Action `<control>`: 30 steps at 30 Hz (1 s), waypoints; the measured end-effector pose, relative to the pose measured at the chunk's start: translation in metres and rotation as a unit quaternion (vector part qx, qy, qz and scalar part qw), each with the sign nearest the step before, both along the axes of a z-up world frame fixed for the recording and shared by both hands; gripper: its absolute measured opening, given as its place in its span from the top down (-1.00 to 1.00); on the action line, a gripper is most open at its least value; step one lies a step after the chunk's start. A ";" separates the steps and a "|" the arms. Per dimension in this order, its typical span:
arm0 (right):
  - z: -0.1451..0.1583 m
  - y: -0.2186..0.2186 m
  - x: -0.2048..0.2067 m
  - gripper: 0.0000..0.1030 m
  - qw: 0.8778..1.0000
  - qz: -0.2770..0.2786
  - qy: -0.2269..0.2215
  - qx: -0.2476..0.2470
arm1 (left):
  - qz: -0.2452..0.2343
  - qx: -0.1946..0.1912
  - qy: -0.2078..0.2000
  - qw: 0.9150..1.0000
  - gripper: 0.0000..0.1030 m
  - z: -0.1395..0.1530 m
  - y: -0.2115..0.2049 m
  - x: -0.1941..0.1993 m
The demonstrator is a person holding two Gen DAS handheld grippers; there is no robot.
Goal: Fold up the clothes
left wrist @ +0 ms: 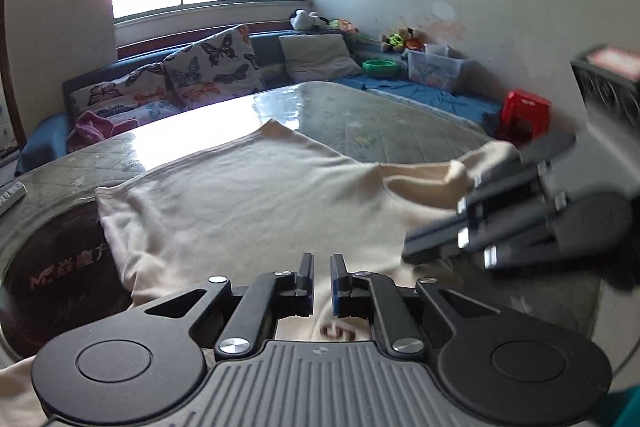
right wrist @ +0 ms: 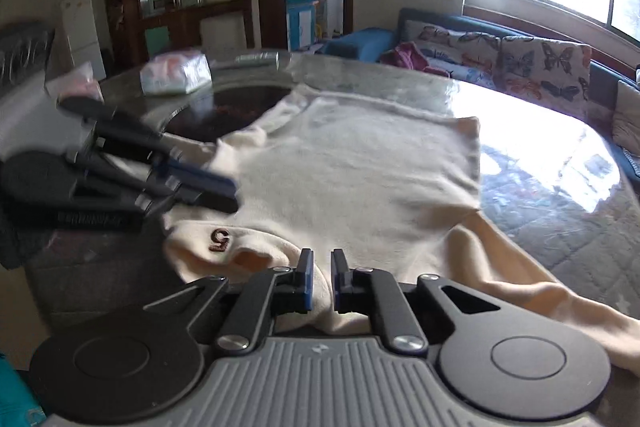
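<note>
A cream long-sleeved top [left wrist: 240, 195] [right wrist: 360, 155] lies spread on the glass-topped table [left wrist: 360, 115] [right wrist: 540, 155]. Its near edge bears a brown "5" patch [right wrist: 219, 239]. My left gripper [left wrist: 322, 259] is shut on the near edge of the cloth, and it also shows blurred at the left of the right wrist view [right wrist: 234, 195]. My right gripper [right wrist: 320, 255] is shut on a raised fold of the same edge, and the left wrist view shows it at the right side [left wrist: 406, 253]. One sleeve [right wrist: 540, 287] trails toward the near right; the left wrist view shows a sleeve [left wrist: 432, 179] beside the right gripper.
A dark round disc [left wrist: 52, 267] lies under the glass by the top's left side. A tissue pack [right wrist: 176, 73] sits at the table's far end. A sofa with butterfly cushions [left wrist: 212, 67] runs behind the table, and a red box [left wrist: 524, 115] stands beyond the right edge.
</note>
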State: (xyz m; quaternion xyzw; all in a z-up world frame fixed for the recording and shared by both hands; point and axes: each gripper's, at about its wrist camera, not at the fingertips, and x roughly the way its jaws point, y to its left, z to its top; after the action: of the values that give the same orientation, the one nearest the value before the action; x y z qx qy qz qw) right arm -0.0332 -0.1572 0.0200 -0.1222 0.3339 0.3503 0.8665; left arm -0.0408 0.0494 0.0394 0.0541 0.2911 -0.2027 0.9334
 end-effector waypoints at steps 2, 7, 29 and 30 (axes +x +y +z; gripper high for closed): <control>-0.008 0.005 -0.002 0.83 1.000 0.011 0.000 -0.013 | 0.000 -0.003 0.009 1.000 0.82 -0.008 -0.007 0.011; -0.009 -0.001 -0.019 0.83 0.998 0.036 -0.024 -0.050 | -0.027 0.007 0.014 1.000 0.84 -0.031 -0.024 0.005; 0.009 -0.189 0.052 0.15 0.947 -0.320 -0.028 0.002 | -0.014 -0.016 0.017 1.000 0.69 -0.030 -0.024 -0.015; 0.008 -0.195 0.057 0.15 0.945 -0.325 -0.026 0.002 | -0.013 -0.017 0.018 1.000 0.67 -0.030 -0.024 -0.015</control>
State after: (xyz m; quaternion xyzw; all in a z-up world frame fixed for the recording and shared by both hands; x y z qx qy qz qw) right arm 0.0242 -0.3517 0.0279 -0.0148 0.3320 0.0467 0.9420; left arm -0.0554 0.0251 0.0093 0.0380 0.3034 -0.2211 0.9261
